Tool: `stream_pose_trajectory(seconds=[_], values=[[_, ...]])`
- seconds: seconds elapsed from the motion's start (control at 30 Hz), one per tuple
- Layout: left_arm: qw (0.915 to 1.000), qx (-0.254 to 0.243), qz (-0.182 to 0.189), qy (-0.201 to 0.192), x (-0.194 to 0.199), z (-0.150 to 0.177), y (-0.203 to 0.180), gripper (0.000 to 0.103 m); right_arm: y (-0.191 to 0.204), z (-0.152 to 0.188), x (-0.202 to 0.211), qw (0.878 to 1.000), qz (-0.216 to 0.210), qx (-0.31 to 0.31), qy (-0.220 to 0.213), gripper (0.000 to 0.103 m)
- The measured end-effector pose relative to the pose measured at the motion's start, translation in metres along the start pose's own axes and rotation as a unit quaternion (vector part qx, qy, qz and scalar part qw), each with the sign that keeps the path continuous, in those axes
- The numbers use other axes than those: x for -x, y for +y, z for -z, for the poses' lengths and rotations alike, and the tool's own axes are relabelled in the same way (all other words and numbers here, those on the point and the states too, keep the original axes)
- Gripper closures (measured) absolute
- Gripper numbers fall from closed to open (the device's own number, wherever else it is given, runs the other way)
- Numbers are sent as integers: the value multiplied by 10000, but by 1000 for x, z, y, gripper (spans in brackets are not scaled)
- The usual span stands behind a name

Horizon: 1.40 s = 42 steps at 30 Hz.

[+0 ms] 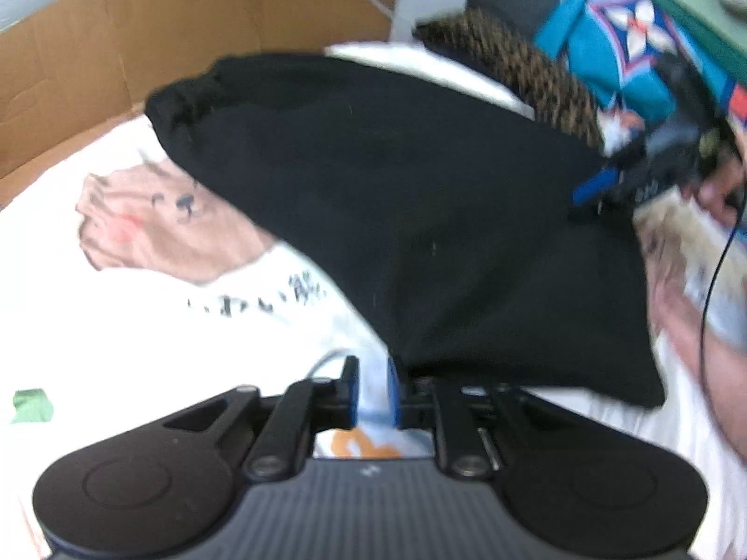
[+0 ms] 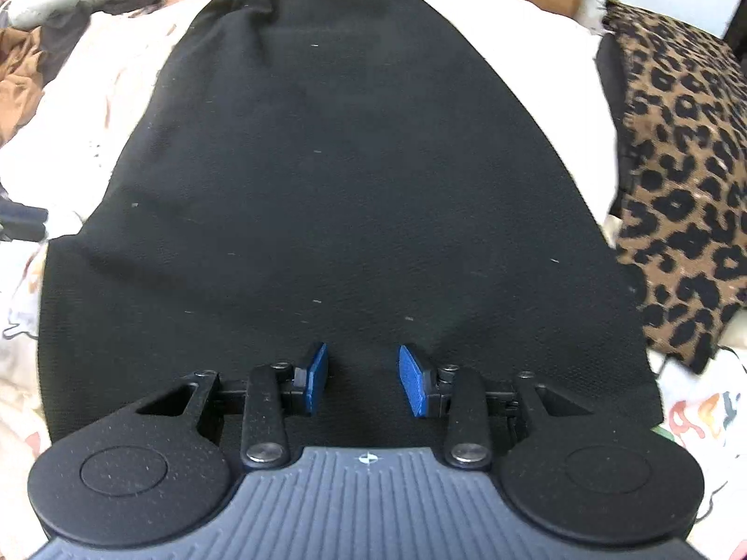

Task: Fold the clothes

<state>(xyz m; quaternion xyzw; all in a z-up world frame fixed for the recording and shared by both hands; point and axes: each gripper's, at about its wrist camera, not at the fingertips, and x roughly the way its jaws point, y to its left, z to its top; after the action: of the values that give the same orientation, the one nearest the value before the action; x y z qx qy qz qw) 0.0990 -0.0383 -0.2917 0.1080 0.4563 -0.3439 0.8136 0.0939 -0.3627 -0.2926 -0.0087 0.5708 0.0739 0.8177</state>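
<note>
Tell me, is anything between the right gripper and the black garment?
Nothing visible. The right gripper is open with its pads right over the near hem of the black garment, which lies flat on the white bedding. The leopard-print fabric sits off to the side.

From the left wrist view we look forward over our left gripper (image 1: 373,394), low and close above the white bedding (image 1: 140,326), facing a cardboard box (image 1: 140,32) at the far side. From the right wrist view we look along our right gripper (image 2: 363,380), nearly on top of the black garment (image 2: 345,163). Both views share that garment (image 1: 397,210) and the leopard-print fabric (image 2: 677,163); the left view also catches the right gripper (image 1: 593,191).
</note>
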Motion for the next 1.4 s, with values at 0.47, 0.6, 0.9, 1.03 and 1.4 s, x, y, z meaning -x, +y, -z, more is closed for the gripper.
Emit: stream_pose_trajectory(seconds=[0.47,0.6,0.9,1.03,1.4], values=[[9966,-490,637,202,-38,11,-35,81,-42,17,9,9984,404,-394,6,62],[9942,-585,824,358,-35,13,-40,81,-55,20,11,9976,424,-540,27,62],[9949,-261,791,562,-11,-4,-44,87,-80,39,34,9922,455,-1153,-118,61],[9965,-277,591,530,-4,-19,-62,86,-88,51,46,9881,280,-1474,-332,61],[9966,221,183,778,-55,-33,-103,86,-104,67,54,9817,-23,-1628,-989,61]])
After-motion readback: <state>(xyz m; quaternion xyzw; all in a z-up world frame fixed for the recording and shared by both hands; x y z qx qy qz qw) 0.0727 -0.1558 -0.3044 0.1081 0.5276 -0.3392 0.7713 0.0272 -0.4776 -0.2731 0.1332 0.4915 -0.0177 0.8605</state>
